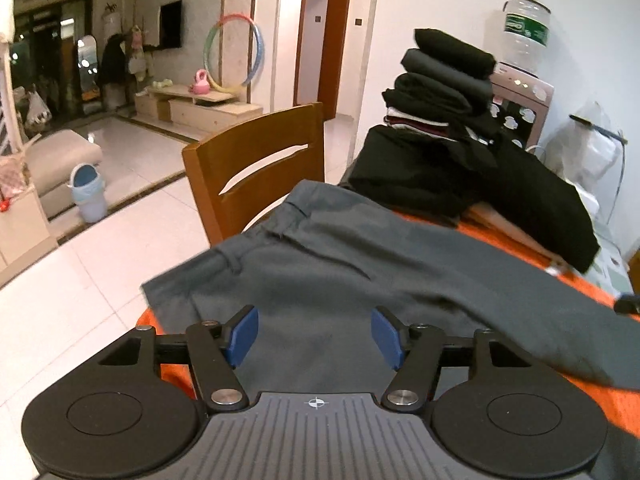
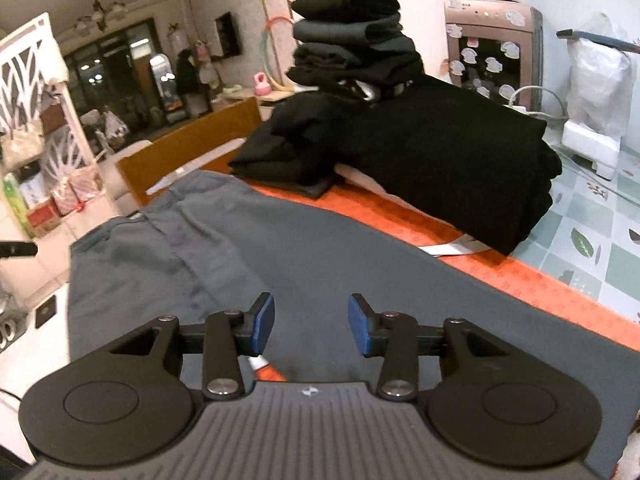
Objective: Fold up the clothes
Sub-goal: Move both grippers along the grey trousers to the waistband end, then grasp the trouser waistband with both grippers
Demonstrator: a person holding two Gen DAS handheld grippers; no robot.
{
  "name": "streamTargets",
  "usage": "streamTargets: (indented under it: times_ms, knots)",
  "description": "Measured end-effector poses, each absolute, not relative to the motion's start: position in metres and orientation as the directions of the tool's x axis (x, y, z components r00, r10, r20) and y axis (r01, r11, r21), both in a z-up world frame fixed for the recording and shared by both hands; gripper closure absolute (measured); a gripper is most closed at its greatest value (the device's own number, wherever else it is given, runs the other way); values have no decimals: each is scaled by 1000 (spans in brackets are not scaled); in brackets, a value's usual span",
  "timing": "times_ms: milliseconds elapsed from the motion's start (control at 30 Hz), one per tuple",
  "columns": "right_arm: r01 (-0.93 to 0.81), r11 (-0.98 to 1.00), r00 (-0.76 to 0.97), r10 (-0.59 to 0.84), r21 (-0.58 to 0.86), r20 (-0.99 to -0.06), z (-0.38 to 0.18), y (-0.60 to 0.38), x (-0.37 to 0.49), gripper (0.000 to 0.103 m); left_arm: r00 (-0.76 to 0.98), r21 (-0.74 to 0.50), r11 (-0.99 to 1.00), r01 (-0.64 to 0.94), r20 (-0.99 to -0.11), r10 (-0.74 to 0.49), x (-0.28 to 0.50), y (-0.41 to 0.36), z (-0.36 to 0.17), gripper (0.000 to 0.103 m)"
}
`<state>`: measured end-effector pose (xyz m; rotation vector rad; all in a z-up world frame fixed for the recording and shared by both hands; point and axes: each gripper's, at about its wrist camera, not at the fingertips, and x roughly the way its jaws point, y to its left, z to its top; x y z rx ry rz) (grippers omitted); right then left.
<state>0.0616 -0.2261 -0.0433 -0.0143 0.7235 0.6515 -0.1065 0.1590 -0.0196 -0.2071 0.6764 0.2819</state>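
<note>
The grey trousers (image 1: 340, 264) lie spread flat on the orange cloth (image 1: 520, 248), waistband toward 10 o'clock by the chair (image 1: 256, 160), one leg running off toward 4 o'clock in the left wrist view. The waist end seems to overhang the table edge, so a careless tug could pull the whole garment off toward the floor.

The left gripper (image 1: 314, 336) hovers over the fabric with its jaws wide apart, nothing between the pads. The right gripper (image 2: 311, 328) sits over the trousers too, jaws moderately apart and empty; in its view the garment fills the middle, waist at 10 o'clock.

At 1 o'clock a folded black pile (image 2: 440, 160) lies close to the trousers, with a tall stack (image 2: 352, 36) on top of it. That stack looks unsteady; I judge that swinging a folded leg toward it, or brushing it with a gripper, may topple it.

Pinching only the top layer risks a crooked fold, and grabbing the orange cloth with the fabric would drag everything on it.
</note>
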Motion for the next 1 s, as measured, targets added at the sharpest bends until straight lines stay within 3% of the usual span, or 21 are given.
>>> streamTargets:
  times_ms: [567, 1000]
  knots:
    - [-351, 920, 602, 364, 175, -710, -59, -189, 143, 56, 717, -185, 976, -112, -695, -49, 128, 286, -71, 34]
    - [-477, 875, 458, 332, 87, -825, -109, -168, 235, 56, 653, -272, 949, -156, -750, -108, 211, 314, -120, 37]
